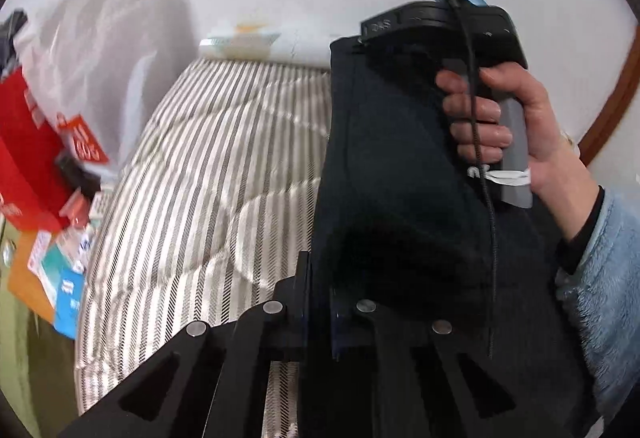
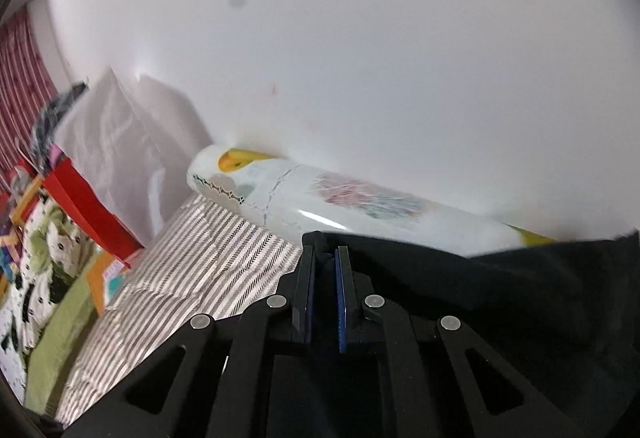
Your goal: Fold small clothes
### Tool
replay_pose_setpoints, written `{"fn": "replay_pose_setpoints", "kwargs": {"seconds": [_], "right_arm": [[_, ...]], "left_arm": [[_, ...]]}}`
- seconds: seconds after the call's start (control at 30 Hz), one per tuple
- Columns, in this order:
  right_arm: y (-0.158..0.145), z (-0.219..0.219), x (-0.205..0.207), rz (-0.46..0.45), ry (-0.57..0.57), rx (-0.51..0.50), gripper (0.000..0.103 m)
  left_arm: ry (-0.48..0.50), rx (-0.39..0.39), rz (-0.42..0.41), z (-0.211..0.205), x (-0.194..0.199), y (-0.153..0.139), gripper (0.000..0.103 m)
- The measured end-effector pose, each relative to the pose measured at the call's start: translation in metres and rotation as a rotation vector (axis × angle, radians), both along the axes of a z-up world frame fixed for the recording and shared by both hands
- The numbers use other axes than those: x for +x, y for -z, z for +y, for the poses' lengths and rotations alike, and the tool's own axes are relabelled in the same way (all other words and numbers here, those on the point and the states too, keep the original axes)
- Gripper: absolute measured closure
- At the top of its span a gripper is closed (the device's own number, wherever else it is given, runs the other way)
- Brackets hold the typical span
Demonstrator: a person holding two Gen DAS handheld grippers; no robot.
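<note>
The left gripper [image 1: 320, 294] has its jaws pressed together on an edge of the dark garment [image 1: 384, 165], which runs up and away from the pads to the other tool. The right gripper [image 2: 325, 278] is likewise clamped shut, with a fold of the same black cloth caught between its pads and the rest spreading off to its right. So the garment hangs in the air between the two grippers, clear of the striped bedspread [image 1: 208, 165] that lies beyond and below the left one's fingers. In the left wrist view the person's right hand [image 1: 504, 125] grips the far tool's handle.

The cloth looks soft, light and limp; it will likely sag and swing rather than hold a shape, and thin edges could slip from the pads. Holding it at hem corners or the waistband seam, where the fabric is doubled, seems safest. Farther off, a plastic-wrapped roll [image 2: 320, 193] lies against the white wall.
</note>
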State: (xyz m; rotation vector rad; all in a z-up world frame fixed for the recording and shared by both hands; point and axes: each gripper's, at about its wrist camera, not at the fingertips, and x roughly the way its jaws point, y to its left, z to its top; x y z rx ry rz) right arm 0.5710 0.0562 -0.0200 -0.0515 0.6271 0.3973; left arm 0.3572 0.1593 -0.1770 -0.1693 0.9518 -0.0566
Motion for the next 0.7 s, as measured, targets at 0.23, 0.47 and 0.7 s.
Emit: {"fn": "replay_pose_setpoints", "kwargs": {"seconds": [0.23, 0.47, 0.7], "right_arm": [[0.014, 0.006, -0.003, 0.028, 0.001, -0.013, 0.074], [-0.009, -0.051, -0.074, -0.034, 0.088, -0.044, 0.059], [-0.011, -0.192, -0.202, -0.051, 0.293, -0.017, 0.054]], "left_arm": [[-0.029, 0.052, 0.024, -0.001, -0.002, 0.004, 0.071], [-0.021, 0.000, -0.068, 0.001, -0.012, -0.021, 0.049], [-0.075, 0.143, 0.016, -0.015, 0.025, 0.008, 0.046]]}}
